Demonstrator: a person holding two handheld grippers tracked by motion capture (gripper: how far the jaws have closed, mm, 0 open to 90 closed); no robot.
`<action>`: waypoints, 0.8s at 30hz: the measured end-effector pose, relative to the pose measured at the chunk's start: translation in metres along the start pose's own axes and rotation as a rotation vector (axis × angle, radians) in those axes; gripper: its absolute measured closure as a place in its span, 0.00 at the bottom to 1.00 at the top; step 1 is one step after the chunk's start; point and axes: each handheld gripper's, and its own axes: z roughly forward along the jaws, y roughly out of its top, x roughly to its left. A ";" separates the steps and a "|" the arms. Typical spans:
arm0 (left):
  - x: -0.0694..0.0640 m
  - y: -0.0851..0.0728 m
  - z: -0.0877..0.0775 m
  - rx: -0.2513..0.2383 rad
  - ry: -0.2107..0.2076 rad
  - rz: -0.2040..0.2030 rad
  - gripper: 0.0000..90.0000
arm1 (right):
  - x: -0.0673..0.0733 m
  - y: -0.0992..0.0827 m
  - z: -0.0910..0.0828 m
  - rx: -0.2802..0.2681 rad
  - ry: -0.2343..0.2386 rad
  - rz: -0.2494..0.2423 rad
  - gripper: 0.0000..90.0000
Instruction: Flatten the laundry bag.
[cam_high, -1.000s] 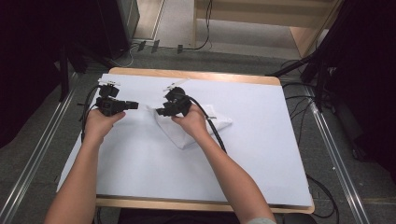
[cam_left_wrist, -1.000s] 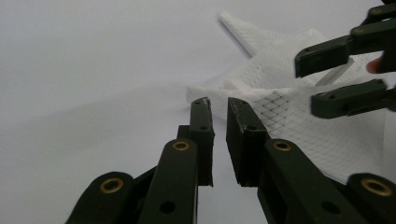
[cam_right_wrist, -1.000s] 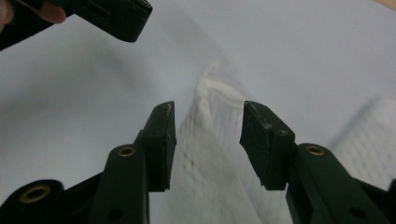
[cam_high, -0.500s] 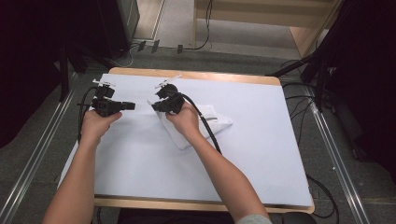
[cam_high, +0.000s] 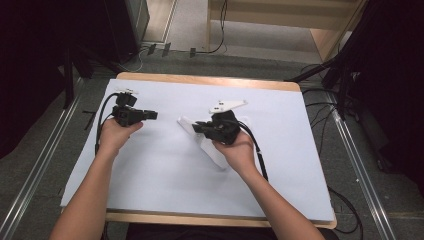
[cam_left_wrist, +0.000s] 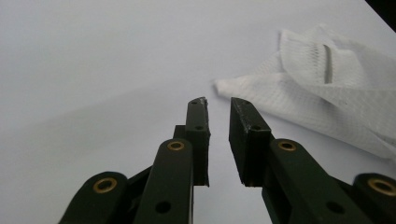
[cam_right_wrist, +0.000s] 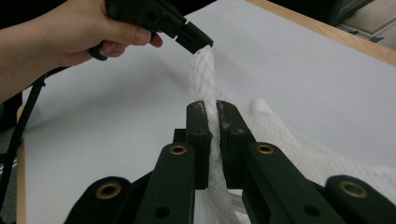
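The right gripper (cam_right_wrist: 211, 109) is clamped on a fold of the white mesh cloth (cam_right_wrist: 205, 74), which lies crumpled near the middle of the table (cam_high: 150, 170). The left gripper (cam_left_wrist: 218, 103), left of the cloth and apart from it, has its jaws a narrow gap apart with nothing between them; they have just been opening slightly

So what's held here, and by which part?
The right gripper pinches a fold of the white cloth near its edge; the left gripper holds nothing.
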 end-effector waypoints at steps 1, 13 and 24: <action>-0.005 0.001 0.004 0.007 -0.003 0.013 0.86 | 0.000 -0.005 -0.007 0.003 -0.003 0.003 0.96; -0.032 -0.005 0.060 0.066 -0.071 0.091 0.73 | 0.003 -0.043 -0.031 0.003 0.025 0.008 0.96; -0.030 -0.011 0.085 0.104 -0.060 0.095 0.79 | 0.001 -0.047 -0.026 0.017 0.023 0.018 0.96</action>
